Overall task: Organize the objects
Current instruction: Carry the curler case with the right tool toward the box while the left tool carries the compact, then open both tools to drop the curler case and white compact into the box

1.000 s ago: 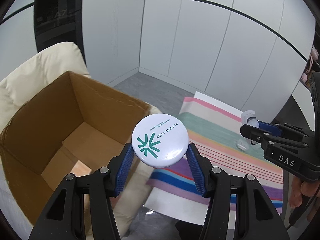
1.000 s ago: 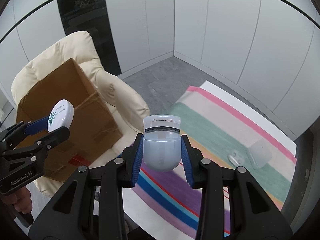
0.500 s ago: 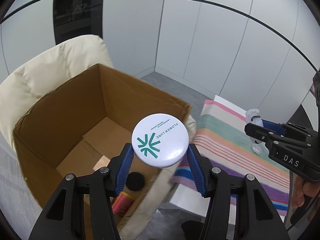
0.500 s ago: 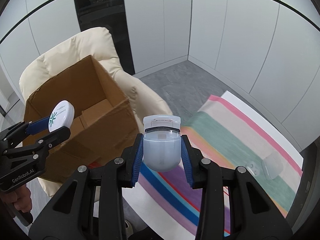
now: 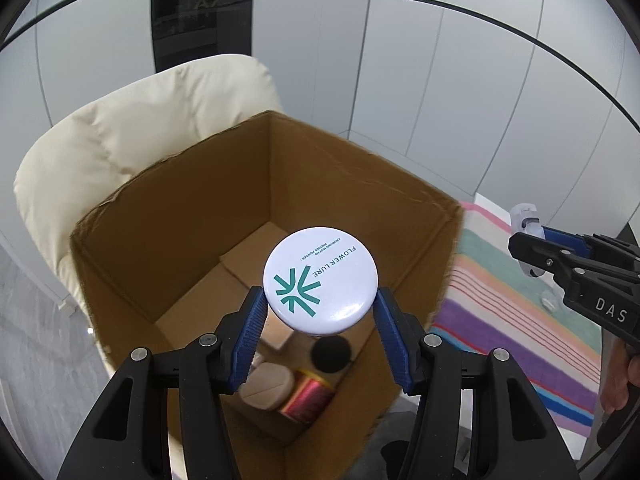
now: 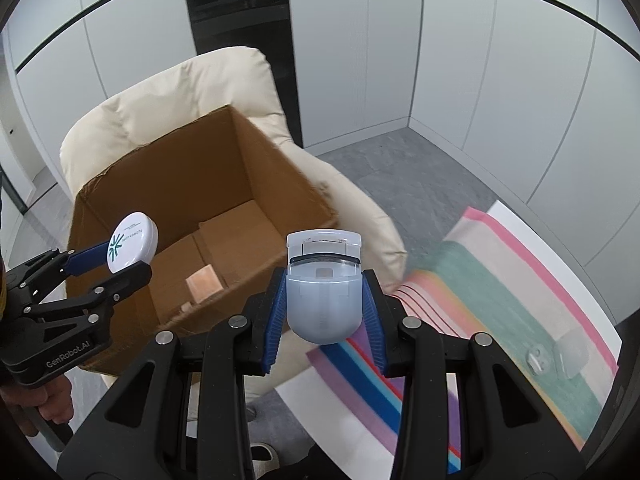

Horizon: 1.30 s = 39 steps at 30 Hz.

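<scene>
Centre frame, the left gripper (image 5: 320, 320) pinches a round white compact (image 5: 320, 280) by its rim above the open cardboard box (image 5: 168, 216). It looks light, stiff and slippery. The right gripper (image 6: 324, 312) clamps a pale blue plastic case (image 6: 323, 292).

L gripper (image 5: 320, 312): angled steeply down, blue ribbed pads clamped on both sides of a round white compact (image 5: 320, 282), held face-up betw. the fingertips. Black finger arms spread approx. halfway. In the right wrist view a hand (image 6: 44, 404) grips its handle at lower left.

R gripper (image 6: 324, 304): also pitched down, pads pressed against the sides of a pale blue eyelash curler (image 6: 323, 288), jaws narrow. Seen from L cam at far right, w/ part of a hand (image 5: 624, 380) below it.
</scene>
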Each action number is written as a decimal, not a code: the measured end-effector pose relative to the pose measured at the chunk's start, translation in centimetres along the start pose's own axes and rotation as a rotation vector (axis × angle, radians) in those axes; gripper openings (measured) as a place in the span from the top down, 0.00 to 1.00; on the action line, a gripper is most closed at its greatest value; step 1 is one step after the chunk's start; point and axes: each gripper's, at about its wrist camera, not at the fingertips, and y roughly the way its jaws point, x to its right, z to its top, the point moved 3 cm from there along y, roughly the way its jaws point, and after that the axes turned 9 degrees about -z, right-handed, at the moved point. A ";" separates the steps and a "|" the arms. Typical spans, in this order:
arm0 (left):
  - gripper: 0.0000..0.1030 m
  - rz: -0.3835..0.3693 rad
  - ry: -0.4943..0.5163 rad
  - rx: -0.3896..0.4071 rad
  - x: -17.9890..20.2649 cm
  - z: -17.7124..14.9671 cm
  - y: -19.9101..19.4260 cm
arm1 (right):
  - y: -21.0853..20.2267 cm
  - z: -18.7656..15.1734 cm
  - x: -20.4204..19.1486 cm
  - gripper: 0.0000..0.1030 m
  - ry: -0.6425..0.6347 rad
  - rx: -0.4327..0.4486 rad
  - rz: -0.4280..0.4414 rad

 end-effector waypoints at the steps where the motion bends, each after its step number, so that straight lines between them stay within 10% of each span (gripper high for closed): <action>1: 0.45 0.007 0.000 0.001 -0.4 0.0 -0.1 | 0.0 0.2 -0.4 0.63 -0.004 0.002 0.004; 7: 0.40 0.040 -0.005 0.038 -2.1 -0.3 -1.9 | 0.1 1.2 -3.6 0.63 -0.038 0.009 0.035; 11: 0.00 0.128 0.006 0.115 -3.7 0.0 -3.9 | 0.4 1.6 -5.8 0.63 -0.065 0.009 0.053; 39: 0.00 0.226 -0.136 0.120 -13.2 -2.1 -8.5 | 0.7 2.4 -18.3 0.54 -0.246 0.038 0.120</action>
